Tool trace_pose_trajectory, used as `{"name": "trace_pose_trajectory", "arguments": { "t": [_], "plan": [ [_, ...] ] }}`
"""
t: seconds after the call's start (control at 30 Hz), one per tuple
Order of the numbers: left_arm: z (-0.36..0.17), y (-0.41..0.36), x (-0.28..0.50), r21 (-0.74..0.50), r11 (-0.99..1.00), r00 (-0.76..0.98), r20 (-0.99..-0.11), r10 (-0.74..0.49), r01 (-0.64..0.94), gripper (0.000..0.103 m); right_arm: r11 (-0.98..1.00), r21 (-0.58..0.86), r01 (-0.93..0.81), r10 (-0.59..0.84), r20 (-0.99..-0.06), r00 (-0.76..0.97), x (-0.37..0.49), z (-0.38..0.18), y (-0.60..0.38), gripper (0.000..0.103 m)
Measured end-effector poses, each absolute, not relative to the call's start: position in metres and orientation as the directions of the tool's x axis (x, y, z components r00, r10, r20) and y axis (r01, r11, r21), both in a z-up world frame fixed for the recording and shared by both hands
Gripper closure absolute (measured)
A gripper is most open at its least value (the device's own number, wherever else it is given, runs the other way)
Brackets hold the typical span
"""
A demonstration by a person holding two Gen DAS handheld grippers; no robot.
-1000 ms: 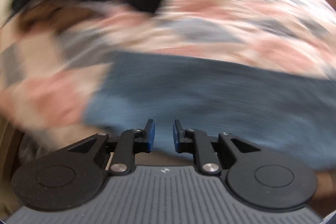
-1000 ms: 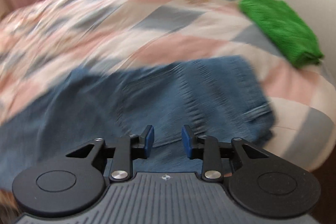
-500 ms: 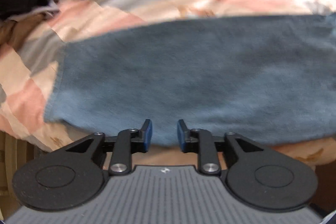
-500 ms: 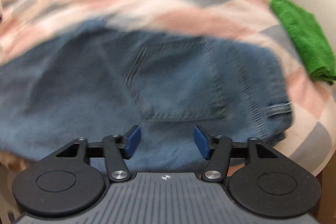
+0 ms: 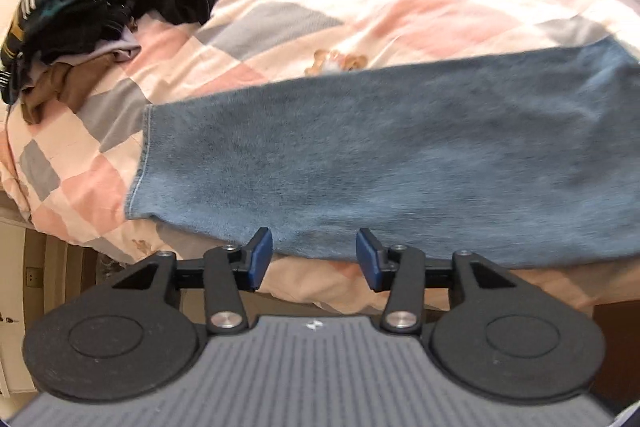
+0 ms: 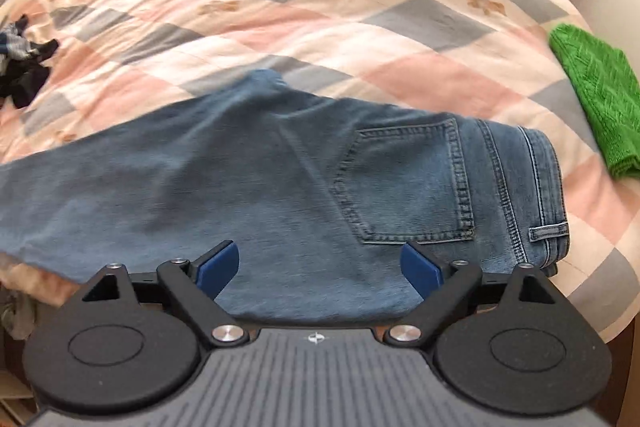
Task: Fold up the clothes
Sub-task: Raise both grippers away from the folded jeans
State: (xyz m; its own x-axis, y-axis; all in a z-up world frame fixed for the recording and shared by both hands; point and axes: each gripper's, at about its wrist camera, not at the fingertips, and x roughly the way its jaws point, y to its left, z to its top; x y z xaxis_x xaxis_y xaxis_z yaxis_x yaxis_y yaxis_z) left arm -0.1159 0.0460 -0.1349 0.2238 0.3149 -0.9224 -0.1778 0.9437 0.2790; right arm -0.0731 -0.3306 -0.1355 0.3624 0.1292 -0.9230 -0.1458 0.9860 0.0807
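A home bedroom: a bed with a checked quilt point(image 6: 320, 7) fills the frame, clothes pile point(image 5: 100, 7) upper left.

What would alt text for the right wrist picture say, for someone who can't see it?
Blue jeans lie flat across a pink, grey and white checked quilt, back pocket up, waistband to the right. The open right claw hovers at their near edge, and a green cloth lies far right.

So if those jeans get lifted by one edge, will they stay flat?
Probably not: the jeans lie limp on the quilt, so they'd likely droop. The stitched waistband looks thicker, probably heavier, than the leg hem.
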Motion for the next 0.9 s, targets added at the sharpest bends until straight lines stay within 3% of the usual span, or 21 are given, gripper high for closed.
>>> {"name": "trace_pose_trajectory", "arguments": {
  "t": [0.1,0.53,0.9],
  "plan": [
    [-0.114,0.033,-0.119,0.273,0.945,0.242,-0.919,0.312,-0.181,0.05,0.985,0.082,-0.152,0.134,-0.919,0.372,-0.077,-0.119,-0.326,0.007],
    [-0.049,0.032,-0.126,0.246,0.968,0.383,-0.89,0.246,-0.049,0.043,0.997,0.071,0.017,0.054,-0.873,0.485,-0.132,-0.052,-0.294,0.004],
    [-0.026,0.123,-0.185,0.223,0.97,0.467,-0.871,0.155,0.095,0.04,0.976,0.029,0.217,-0.093,-0.844,0.529,-0.222,-0.037,-0.214,0.003]
  ]
}}
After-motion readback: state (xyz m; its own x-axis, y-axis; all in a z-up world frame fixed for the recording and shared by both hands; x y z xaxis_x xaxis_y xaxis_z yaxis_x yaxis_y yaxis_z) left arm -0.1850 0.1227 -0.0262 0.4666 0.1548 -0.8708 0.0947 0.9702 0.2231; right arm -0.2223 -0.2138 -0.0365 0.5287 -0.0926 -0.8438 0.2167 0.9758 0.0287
